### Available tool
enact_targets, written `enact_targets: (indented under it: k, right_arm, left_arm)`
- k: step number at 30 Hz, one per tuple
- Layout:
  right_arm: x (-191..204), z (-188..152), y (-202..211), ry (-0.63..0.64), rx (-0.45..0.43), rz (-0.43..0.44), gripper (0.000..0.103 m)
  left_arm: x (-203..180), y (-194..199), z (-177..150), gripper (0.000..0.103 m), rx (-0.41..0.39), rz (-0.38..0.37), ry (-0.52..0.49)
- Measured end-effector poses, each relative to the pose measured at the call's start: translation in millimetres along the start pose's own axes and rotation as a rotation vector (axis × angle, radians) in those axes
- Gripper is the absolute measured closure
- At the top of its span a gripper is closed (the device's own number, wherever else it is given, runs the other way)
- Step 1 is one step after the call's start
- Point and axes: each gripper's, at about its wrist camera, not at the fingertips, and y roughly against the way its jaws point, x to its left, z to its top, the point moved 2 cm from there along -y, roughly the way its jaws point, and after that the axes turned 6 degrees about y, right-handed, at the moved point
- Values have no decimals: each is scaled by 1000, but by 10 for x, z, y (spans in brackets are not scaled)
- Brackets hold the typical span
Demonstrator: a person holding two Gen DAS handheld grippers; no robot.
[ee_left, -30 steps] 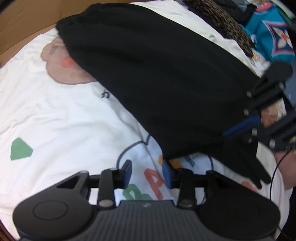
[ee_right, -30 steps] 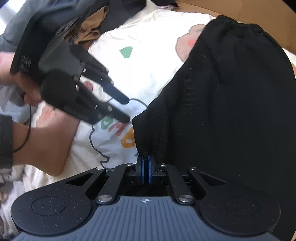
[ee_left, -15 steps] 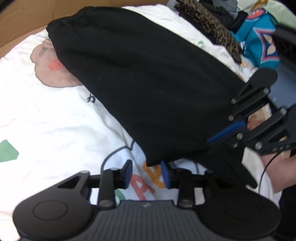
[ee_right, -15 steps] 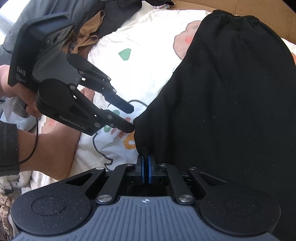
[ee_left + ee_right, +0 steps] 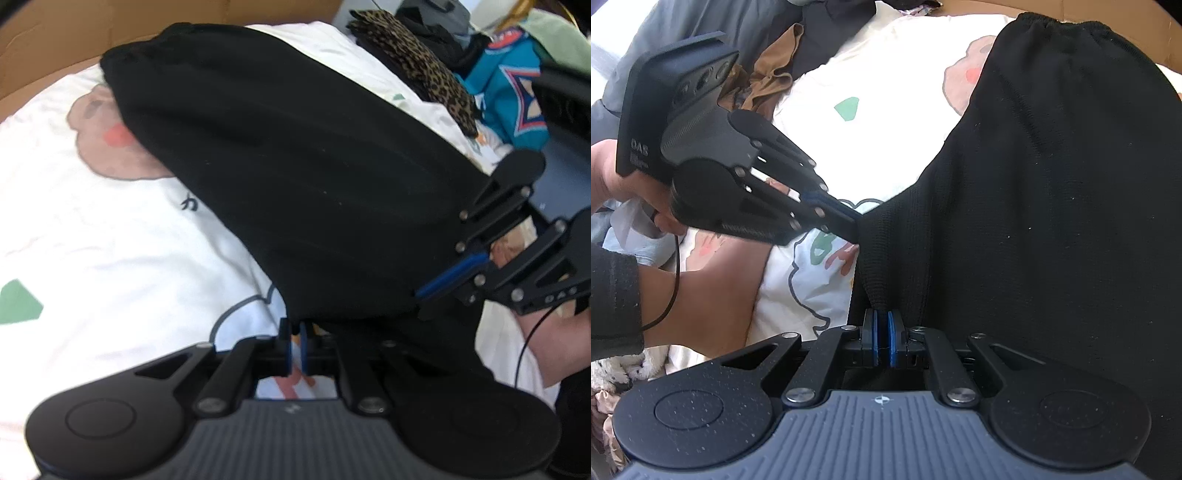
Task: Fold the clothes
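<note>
left wrist view: the left gripper (image 5: 294, 345) has its blue pads drawn together on the near left corner of the black garment (image 5: 295, 177), a pinch of dark cloth showing between them. the garment lies on the white printed sheet (image 5: 110, 240) with its long axis running away from the gripper, from this near edge up to the gathered waistband (image 5: 147, 48) at the sheet's far edge, beside the cardboard (image 5: 55, 48). the right gripper (image 5: 436, 284) comes in from the right side and meets the same near edge at the other corner, its blue pad against the cloth. a leopard-print piece (image 5: 417, 70) and a teal garment (image 5: 513, 96) lie in a heap off the sheet's far right corner; no container shows here.

right wrist view: the right gripper (image 5: 881, 341) is clamped on a bunched fold of the garment's near edge, cloth rising straight out of the pads. the left gripper (image 5: 855, 229), in the person's left hand (image 5: 635, 192), grips the corner just to the left. both sit at the near edge, well apart from the waistband. judging from this, the coming move is to carry the near edge along the long axis toward the waistband, both hands equally placed. brown clothing (image 5: 772, 77) lies off the far left corner.
</note>
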Motion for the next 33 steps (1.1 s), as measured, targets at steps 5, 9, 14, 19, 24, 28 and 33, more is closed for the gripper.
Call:
enact_targets:
  k: [5,9,14,19,24,28,33]
  right_arm:
    - [5,-5,-41,2,13,9,98]
    - [69,-40,-140,1,53,50,98]
    - [172,-104,-166,38,86,108,97]
    - [117,-94,-56,31,63,119,83]
    - [-132,-148,38,-30,36,78,83]
    - [-333,-261,55,-80,39,9,83]
    - [-535,-387,78,-115,39,-63,83]
  left_arm:
    - [87,33,-20,100,8,8,20]
    - [175,24,-60,103,52,58,27]
    - [299,140,-52,103,30,42,91]
    - [284,138,39,97,-4,14,123]
    - [181,139,15,97,-10,-57,99]
    - [-87,-66,87,97,20,-76,38]
    - [-306,-231,57,97,81,-96,-51]
